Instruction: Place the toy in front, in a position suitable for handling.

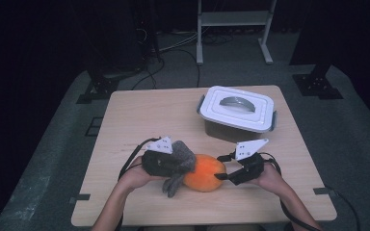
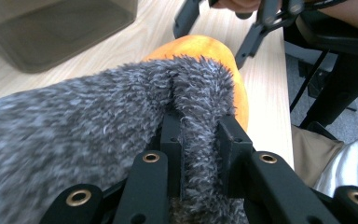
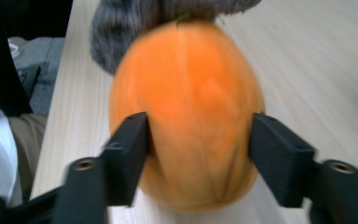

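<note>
Orange plush fruit (image 1: 204, 173): on tabletop (image 1: 144, 115), between spread right gripper (image 3: 198, 154) jaws.
Grey fuzzy cloth (image 2: 98, 121): pinched by left gripper (image 2: 200, 154).

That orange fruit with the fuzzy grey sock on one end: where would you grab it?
Grip the orange fruit across its bare rounded end, coming in level from the side away from the grey sock, as the right gripper does. The smooth flanks there suit two jaws.
</note>
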Available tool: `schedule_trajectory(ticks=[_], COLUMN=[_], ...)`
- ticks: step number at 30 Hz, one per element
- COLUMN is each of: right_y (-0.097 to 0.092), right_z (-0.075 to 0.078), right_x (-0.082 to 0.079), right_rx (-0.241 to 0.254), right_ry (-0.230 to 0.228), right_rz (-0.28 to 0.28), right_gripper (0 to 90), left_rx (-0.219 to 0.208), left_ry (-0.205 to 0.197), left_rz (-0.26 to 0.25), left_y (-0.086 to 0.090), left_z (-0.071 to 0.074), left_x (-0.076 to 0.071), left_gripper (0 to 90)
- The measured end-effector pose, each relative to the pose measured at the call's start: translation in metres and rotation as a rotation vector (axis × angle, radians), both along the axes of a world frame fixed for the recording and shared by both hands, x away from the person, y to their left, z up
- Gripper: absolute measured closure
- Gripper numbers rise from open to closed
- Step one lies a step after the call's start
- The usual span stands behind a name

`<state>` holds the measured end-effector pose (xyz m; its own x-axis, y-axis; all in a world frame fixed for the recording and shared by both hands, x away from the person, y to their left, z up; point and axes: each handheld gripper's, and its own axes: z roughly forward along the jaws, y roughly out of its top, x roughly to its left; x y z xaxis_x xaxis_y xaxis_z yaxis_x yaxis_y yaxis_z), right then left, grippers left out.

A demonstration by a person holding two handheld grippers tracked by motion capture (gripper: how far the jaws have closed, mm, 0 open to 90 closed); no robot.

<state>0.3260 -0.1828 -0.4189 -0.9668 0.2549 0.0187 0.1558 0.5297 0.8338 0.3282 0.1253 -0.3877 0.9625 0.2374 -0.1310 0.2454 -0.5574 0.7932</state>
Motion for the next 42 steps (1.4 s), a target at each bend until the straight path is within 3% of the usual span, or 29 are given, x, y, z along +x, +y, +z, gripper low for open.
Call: schedule_trajectory(ticks=[4,6,9,12,15,18,20,22,25,27,29,31,35,38,42], right_y=[0.007,0.016,0.026,0.019,0.012,0.002,-0.002,-0.001,0.006,0.014,0.024,0.029,0.024,0.019,0.016], right_z=[0.018,0.021,0.014,0.008,0.006,0.004,0.003,0.005,0.011,0.014,0.016,0.015,0.009,0.004,0.004], right_x=[-0.008,-0.009,-0.008,-0.008,-0.010,-0.009,-0.008,-0.008,-0.009,-0.009,-0.008,-0.006,-0.004,-0.005,-0.007], right_rx=[0.059,0.041,-0.037,-0.023,-0.042,-0.034,-0.023,-0.019,-0.023,-0.037,-0.092,-0.116,-0.083,-0.060,-0.067], right_ry=[-0.025,-0.032,-0.053,-0.052,-0.070,-0.052,-0.024,-0.009,-0.011,-0.022,-0.052,-0.046,-0.021,-0.023,-0.026], right_rz=[0.012,0.020,0.024,0.031,0.028,0.020,0.013,0.002,-0.029,-0.021,-0.029,-0.033,-0.021,-0.009,-0.006], right_gripper=[30.2,30.3,38.0,48.2,51.4,51.7,48.3,39.3,26.3,24.4,23.4,25.5,37.5,40.5,44.0], left_rx=[-0.031,-0.028,-0.015,-0.040,-0.066,-0.063,-0.059,-0.052,-0.073,-0.064,-0.047,-0.026,-0.013,0.032,-0.062], left_ry=[0.007,-0.001,-0.012,-0.001,-0.007,0.000,0.014,0.019,0.028,0.024,0.013,0.002,0.005,0.017,0.049], left_rz=[-0.032,-0.043,-0.041,-0.025,0.010,0.012,0.000,-0.013,-0.033,-0.041,-0.046,-0.033,0.003,0.031,0.008], left_y=[-0.012,-0.018,-0.020,-0.012,-0.005,-0.006,-0.012,-0.018,-0.022,-0.025,-0.028,-0.027,-0.017,-0.010,-0.009], left_z=[0.003,0.005,0.007,0.006,0.008,0.006,0.002,-0.002,-0.001,0.001,0.003,0.002,-0.001,-0.012,-0.018], left_x=[0.000,-0.001,0.000,0.002,0.003,0.006,0.006,0.005,0.005,0.004,0.003,0.003,0.006,0.010,0.010], left_gripper=[75.1,75.1,75.1,75.1,75.0,75.0,75.0,75.0,75.1,75.1,75.0,75.0,75.1,75.1,75.1])
